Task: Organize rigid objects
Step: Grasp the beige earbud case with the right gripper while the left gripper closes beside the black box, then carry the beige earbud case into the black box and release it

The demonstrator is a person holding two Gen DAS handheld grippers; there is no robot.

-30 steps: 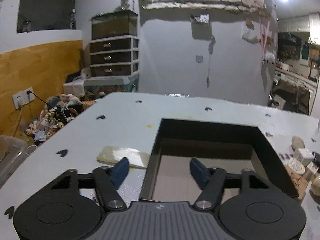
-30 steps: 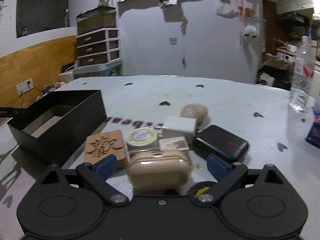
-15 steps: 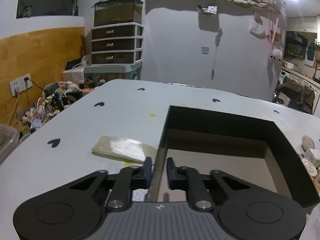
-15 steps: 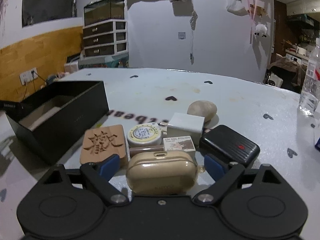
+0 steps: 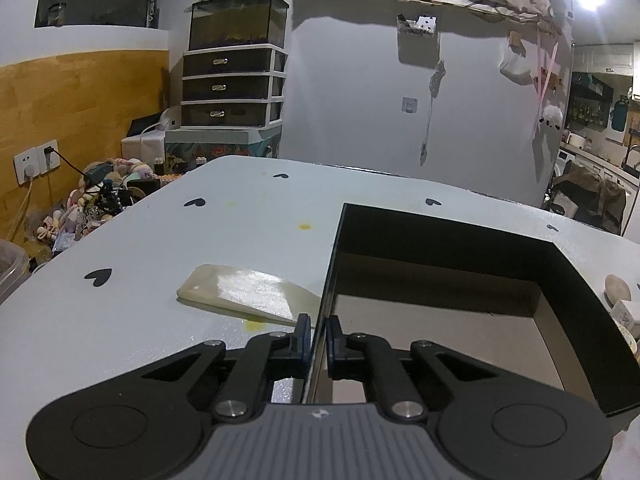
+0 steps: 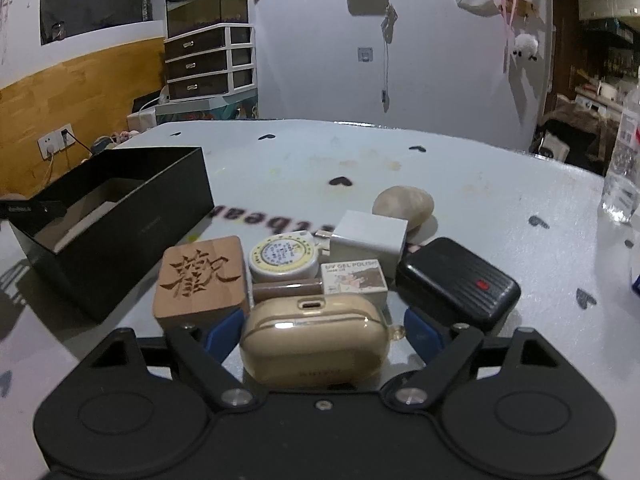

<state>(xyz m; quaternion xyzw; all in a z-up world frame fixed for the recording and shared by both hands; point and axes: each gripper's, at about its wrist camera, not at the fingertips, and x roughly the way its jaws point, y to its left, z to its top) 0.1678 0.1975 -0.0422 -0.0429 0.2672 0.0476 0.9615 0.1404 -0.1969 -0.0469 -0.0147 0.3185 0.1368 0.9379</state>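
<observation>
An open black box point(image 5: 440, 232) lies on the white table. My left gripper point(image 5: 317, 330) is shut on the box's near left wall, one pad outside and one inside. In the right wrist view the same box point(image 6: 140, 232) stands at the left. A beige earbud case point(image 6: 312, 340) lies between the blue pads of my right gripper point(image 6: 322, 334), whose jaws are closing; small gaps still show on both sides of the case. Behind it cluster a carved wooden block point(image 6: 200, 276), a round tin point(image 6: 282, 258), a gel polish box point(image 6: 354, 278) and a white charger cube point(image 6: 370, 236).
A black ribbed case point(image 6: 456, 284) and a pale stone point(image 6: 402, 204) lie right of the cluster. A water bottle point(image 6: 624, 168) stands at the far right. A flat cream slab point(image 5: 248, 292) lies left of the box. Clutter sits beyond the table's left edge point(image 5: 100, 208).
My left gripper moved forward and closed from wide open onto the box's left wall. The right gripper's pads have narrowed around the beige case, which has stayed put.
</observation>
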